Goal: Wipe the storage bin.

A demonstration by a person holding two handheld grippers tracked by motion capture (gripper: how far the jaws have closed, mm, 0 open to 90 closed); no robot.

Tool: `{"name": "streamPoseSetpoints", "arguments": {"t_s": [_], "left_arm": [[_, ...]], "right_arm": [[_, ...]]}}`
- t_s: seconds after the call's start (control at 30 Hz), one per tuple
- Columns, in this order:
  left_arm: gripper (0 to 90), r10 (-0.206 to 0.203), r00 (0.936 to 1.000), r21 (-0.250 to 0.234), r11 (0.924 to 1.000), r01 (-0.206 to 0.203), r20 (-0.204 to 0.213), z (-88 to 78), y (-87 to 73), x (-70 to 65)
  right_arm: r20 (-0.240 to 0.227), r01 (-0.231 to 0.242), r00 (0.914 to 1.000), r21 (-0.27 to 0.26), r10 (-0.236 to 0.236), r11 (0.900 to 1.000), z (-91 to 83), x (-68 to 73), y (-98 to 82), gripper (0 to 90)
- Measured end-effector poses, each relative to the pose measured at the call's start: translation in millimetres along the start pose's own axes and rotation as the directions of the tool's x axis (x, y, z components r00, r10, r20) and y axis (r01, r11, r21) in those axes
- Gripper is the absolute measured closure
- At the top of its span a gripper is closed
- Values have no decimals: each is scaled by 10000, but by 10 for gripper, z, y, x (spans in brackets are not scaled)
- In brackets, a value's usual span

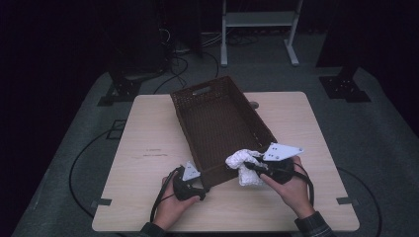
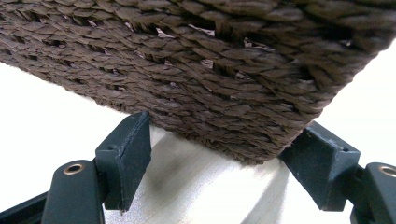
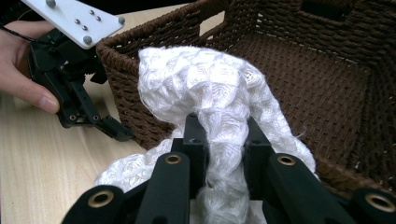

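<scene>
On the pale wooden table (image 1: 148, 128) stands one brown woven basket (image 1: 217, 123), set askew, its long axis running from the far left toward the near right; against that basket everything else is placed. One white knitted cloth (image 1: 244, 165) hangs over the basket's near right corner, part of it draped on the rim and part bunched on the table just outside the wall; the right gripper view shows the cloth (image 3: 210, 88) rising in a fold above the rim with the basket's bare floor (image 3: 299, 79) beyond it. Two grippers are at work, one in each hand. The right gripper (image 1: 254, 168), beside the basket's near right corner, has its jaws pressed tight on a twisted hank of the cloth, which passes up between them (image 3: 219, 140). The left gripper (image 1: 202, 182) sits at the basket's near left corner; its jaws stand spread on either side of that corner, one pad against each side of the woven wall (image 2: 224, 93), and whether they truly press on it I cannot tell. One cut-out handle shows in the basket's far end wall (image 1: 201, 91). Beyond the basket, off the table, a white metal frame (image 1: 259, 29) stands on the grey floor, with dark cables (image 1: 178, 69) trailing near it; nothing lies between the cloth and the basket's inside except the rim itself.
</scene>
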State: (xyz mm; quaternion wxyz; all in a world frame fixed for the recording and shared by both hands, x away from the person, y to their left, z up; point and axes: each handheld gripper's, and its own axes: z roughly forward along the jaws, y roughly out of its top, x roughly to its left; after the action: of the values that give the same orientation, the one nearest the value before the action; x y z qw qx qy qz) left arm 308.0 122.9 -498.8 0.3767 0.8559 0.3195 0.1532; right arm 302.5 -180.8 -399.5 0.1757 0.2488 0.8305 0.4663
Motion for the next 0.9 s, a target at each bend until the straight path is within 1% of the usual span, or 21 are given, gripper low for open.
{"name": "streamPoseSetpoints", "arguments": {"t_s": [0.17, 0.3, 0.43, 0.57, 0.8, 0.9], "left_arm": [[251, -59, 10000, -61, 10000, 59, -3, 4, -1, -4], [251, -30, 10000, -61, 10000, 30, -10, 4, 0, -2], [251, -51, 10000, -85, 10000, 51, -12, 6, -1, -3], [251, -58, 10000, -91, 9999, 58, -13, 6, -1, -4], [251, -59, 10000, -92, 9999, 59, -11, 6, -1, -4], [251, -24, 10000, -60, 10000, 24, -10, 4, 0, -1]], "right_arm": [[-194, 75, 9998, 304, -69, 9995, 113, 29, -57, 762], [-317, 126, 9994, 697, -104, 9975, 219, 59, -120, 763], [-435, 104, 9990, 1160, -54, 9932, 333, 80, -200, 763], [-579, 167, 9983, 1451, -84, 9893, 442, 93, -260, 763], [-734, 32, 9973, 1668, 92, 9860, 535, 93, -320, 765], [-790, 52, 9968, 1807, 92, 9835, 566, 93, -343, 765]]}}
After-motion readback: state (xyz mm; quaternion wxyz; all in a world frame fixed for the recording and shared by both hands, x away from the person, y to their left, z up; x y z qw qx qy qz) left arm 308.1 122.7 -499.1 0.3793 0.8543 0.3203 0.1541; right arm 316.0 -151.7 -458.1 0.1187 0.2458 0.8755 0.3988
